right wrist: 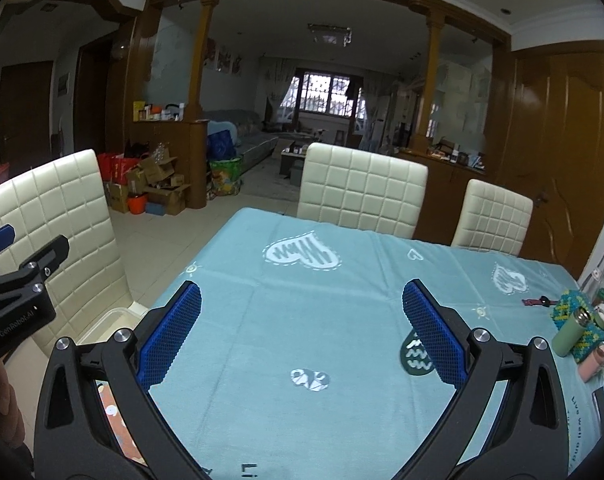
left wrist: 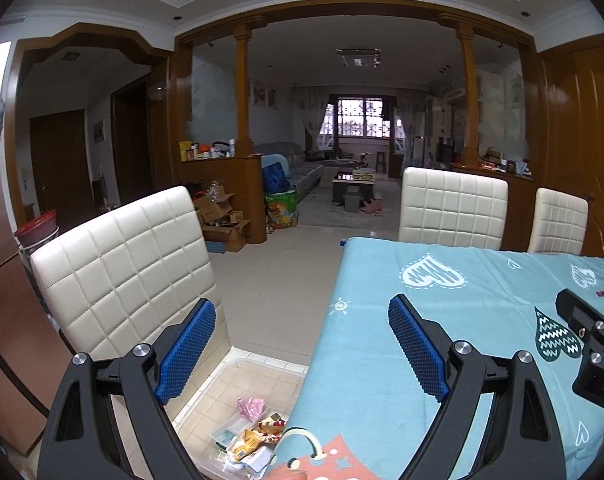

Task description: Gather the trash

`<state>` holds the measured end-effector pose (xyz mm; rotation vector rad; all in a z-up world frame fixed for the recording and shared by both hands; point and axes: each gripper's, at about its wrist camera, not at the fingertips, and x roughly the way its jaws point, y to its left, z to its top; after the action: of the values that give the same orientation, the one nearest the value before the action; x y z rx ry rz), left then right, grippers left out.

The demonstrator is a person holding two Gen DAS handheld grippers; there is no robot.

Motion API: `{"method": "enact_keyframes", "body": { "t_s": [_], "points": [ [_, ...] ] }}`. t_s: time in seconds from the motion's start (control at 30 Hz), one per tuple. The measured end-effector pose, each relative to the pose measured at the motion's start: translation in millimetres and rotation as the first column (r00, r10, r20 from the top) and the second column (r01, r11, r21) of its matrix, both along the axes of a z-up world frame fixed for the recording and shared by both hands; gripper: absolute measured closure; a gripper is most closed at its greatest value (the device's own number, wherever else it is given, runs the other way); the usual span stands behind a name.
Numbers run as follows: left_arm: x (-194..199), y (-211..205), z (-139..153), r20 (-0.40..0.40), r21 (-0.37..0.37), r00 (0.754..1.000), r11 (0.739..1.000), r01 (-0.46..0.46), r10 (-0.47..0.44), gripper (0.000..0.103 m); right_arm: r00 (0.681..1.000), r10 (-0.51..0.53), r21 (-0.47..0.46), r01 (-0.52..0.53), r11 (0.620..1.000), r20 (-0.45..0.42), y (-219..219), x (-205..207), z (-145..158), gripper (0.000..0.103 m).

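Note:
A clear plastic bin (left wrist: 205, 404) stands on the floor between the white chair and the table, holding trash: a pink wrapper (left wrist: 251, 405), a yellow snack packet (left wrist: 247, 442) and a clear wrapper. My left gripper (left wrist: 302, 320) is open and empty, held above the table's left edge and the bin. My right gripper (right wrist: 302, 304) is open and empty over the blue tablecloth (right wrist: 302, 320). The bin's corner shows in the right wrist view (right wrist: 109, 320). The left gripper also shows at the left of the right wrist view (right wrist: 21, 264).
White quilted chairs stand at the left (left wrist: 121, 272) and at the far side (left wrist: 454, 208). At the table's right edge are bottles (right wrist: 598, 272), a green flask (right wrist: 574, 332) in a knitted cover and a small dark red item (right wrist: 536, 301). Cardboard boxes (right wrist: 157, 188) sit on the floor beyond.

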<state>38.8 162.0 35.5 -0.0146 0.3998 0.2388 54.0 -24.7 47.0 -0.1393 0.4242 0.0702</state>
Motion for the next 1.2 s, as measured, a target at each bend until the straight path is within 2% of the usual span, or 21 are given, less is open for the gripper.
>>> {"method": "enact_keyframes", "body": {
  "t_s": [0.47, 1.2],
  "points": [
    [3, -13, 0, -0.016, 0.002, 0.998, 0.999, 0.052, -0.052, 0.017, 1.000, -0.026, 0.027, 0.026, 0.999, 0.008, -11, 0, 1, 0.003],
    [4, -17, -1, -0.019, 0.001, 0.997, 0.997, 0.073, -0.073, 0.017, 1.000, -0.025, 0.042, 0.025, 0.999, 0.007, -17, -2, 1, 0.003]
  ]
}}
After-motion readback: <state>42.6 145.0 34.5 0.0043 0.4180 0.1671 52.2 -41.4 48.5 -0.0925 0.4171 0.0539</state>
